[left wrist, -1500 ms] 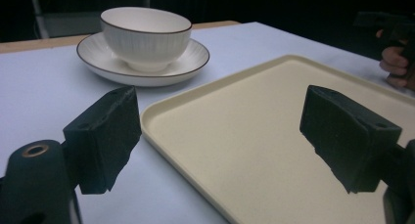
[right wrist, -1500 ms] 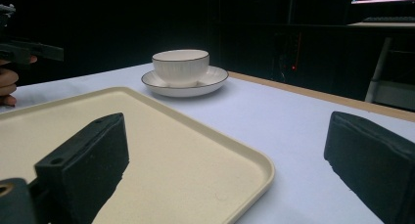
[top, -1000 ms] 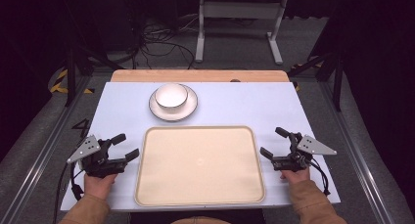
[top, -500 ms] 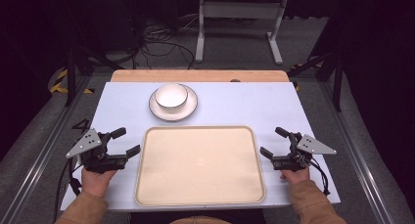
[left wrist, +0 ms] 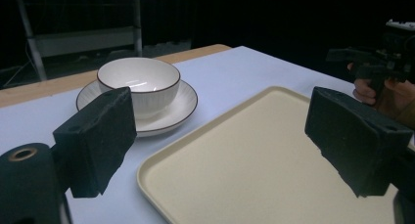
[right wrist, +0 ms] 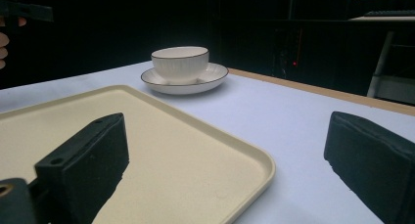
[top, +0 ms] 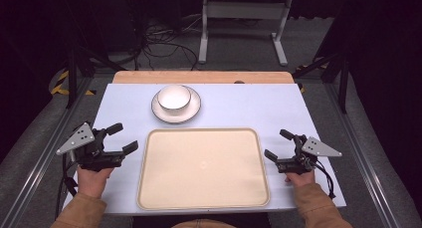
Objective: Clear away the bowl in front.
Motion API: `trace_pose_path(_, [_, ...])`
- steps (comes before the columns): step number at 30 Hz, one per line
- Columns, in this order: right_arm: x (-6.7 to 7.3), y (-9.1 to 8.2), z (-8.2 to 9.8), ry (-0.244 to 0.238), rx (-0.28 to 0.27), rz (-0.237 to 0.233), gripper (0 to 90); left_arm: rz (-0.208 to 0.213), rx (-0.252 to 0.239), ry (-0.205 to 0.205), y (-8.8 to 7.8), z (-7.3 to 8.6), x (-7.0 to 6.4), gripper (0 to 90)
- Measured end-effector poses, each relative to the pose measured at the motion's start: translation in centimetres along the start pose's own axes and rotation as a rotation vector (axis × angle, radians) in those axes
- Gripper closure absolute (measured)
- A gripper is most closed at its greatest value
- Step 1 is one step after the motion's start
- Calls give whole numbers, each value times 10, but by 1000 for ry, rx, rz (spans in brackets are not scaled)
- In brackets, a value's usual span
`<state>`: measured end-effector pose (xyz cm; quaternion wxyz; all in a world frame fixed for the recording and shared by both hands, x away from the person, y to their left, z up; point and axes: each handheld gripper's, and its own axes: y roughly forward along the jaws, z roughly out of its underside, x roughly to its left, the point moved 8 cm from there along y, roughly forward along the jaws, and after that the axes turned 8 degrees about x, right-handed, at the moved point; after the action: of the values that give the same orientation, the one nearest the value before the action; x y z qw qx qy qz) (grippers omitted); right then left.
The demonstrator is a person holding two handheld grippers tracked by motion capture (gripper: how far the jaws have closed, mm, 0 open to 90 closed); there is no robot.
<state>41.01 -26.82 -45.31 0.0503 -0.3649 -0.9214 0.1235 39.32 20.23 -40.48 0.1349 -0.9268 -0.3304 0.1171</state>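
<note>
Now one bowl [top: 174, 97] on one saucer [top: 191, 111] sits beyond one tray [top: 204, 166], flanked by left gripper [top: 123, 137] and right gripper [top: 278, 144], both spread wide.

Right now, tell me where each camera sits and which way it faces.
High view: above the person's side, looking forward and down at the tray; both forearms, left gripper, right gripper.
Left gripper view: beside the tray, facing the bowl; own open fingers.
Right gripper view: opposite side, facing the bowl too.
All share the bowl on its saucer.
</note>
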Motion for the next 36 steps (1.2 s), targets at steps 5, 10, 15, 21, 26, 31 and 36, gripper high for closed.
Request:
trace_pose_path(5, [0, 0, 0, 3, 3, 1, 30, -1, -23, -9, -3, -7, 3, 119])
trace_pose_path(10, [0, 0, 0, 5, 5, -1, 30, -6, -23, -10, -3, -12, 7, 121])
trace_pose_path(15, [0, 0, 0, 6, 4, -1, 30, -5, -19, -4, 2, -19, 10, 121])
trace_pose_path(21, [-1, 0, 1, 5, 5, -2, 30, -1, -14, -3, 13, -28, 18, 127])
trace_pose_path(26, [-1, 1, 1, 6, 6, -3, 30, 9, 3, 4, 24, -36, 22, 126])
trace_pose_path(31, [-1, 1, 1, 6, 6, -3, 30, 25, 0, 6, 35, -48, 23, 126])
trace_pose_path(36, [-1, 1, 1, 5, 6, -4, 30, 52, -6, 5, 45, -59, 22, 127])
